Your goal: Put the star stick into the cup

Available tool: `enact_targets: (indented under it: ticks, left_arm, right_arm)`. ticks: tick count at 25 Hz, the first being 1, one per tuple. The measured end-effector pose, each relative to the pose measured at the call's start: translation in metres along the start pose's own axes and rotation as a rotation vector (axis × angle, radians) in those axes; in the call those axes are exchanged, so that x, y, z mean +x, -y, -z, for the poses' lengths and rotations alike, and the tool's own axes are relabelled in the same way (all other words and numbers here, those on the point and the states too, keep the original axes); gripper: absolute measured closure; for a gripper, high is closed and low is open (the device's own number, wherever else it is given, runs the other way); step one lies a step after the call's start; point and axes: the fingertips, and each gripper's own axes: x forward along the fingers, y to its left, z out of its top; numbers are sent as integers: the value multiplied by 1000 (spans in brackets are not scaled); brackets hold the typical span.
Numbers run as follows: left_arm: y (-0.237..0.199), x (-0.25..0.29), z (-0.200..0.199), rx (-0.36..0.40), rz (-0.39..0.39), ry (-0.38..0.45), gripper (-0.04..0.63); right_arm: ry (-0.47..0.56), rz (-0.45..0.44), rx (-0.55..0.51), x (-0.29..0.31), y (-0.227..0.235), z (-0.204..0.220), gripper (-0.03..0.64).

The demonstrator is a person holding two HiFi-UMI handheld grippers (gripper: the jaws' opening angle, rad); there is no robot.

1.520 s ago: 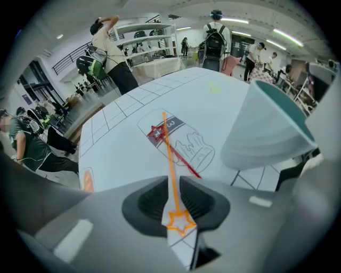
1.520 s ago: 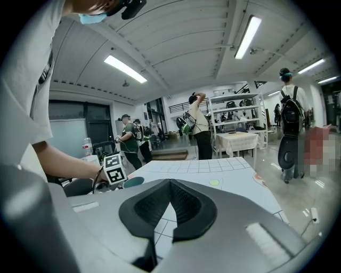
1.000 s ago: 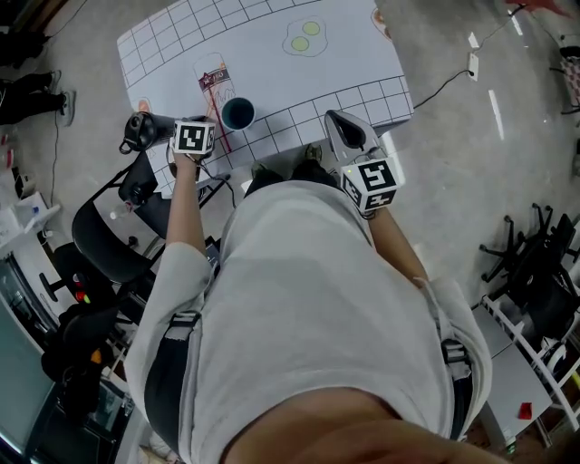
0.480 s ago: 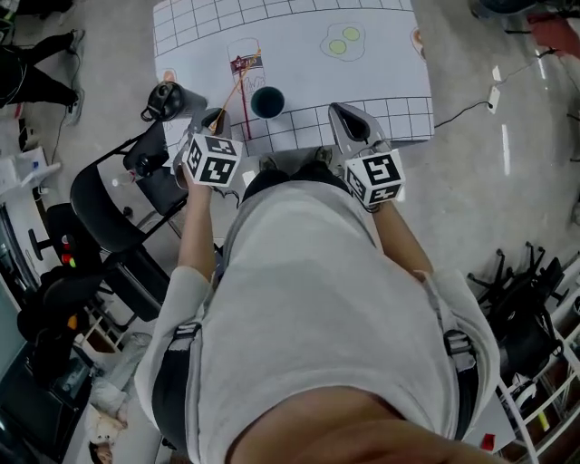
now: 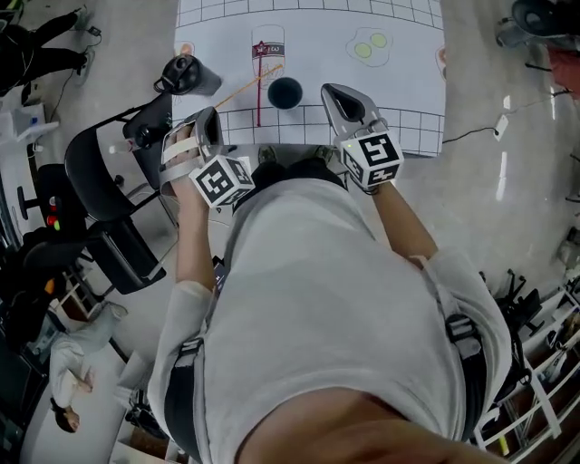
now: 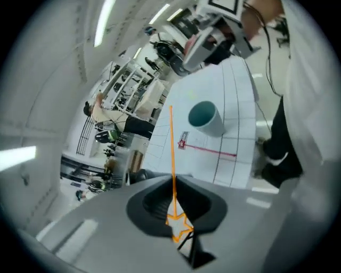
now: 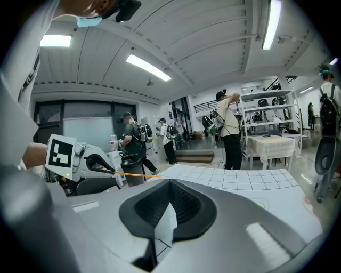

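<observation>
The star stick (image 6: 171, 154) is a thin orange rod with an orange star (image 6: 179, 224) at its end. My left gripper (image 6: 174, 181) is shut on it just above the star. In the head view the left gripper (image 5: 208, 118) is raised off the table's near left corner, and the star stick (image 5: 246, 86) slants from it toward the cup. The cup (image 5: 285, 91) (image 6: 205, 117) is dark teal and stands upright and open near the table's front edge. My right gripper (image 5: 333, 92) (image 7: 169, 184) is shut on nothing, just right of the cup.
The white table (image 5: 399, 23) carries a grid print, a yellow-green print (image 5: 370, 47) and a red line with a small red tag (image 5: 260, 82) left of the cup. A black chair (image 5: 113, 177) and a black device (image 5: 181, 74) stand left of the table. People stand farther off.
My left gripper has risen from the table edge with the orange stick and rolled, so the stick now slants toward the cup. My right gripper has moved closer to the cup.
</observation>
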Motion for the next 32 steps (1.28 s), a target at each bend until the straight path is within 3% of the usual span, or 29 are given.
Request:
enact_targets:
  ticks: [2, 6, 12, 19, 32]
  left_arm:
    - [1, -3, 1, 91, -38, -32, 580]
    - [2, -4, -7, 176, -62, -41, 580]
    - [-8, -5, -14, 390, -113, -72, 579]
    - [5, 9, -21, 440, -79, -61, 578]
    - [-3, 15, -60, 478, -177, -3, 552]
  right_arm:
    - [-3, -5, 2, 3, 2, 1, 617]
    - [-11, -15, 13, 6, 3, 6, 617]
    - [-13, -35, 30, 7, 2, 8, 617]
    - [-28, -49, 41, 7, 1, 14, 617]
    - [-29, -66, 25, 5, -4, 12, 617]
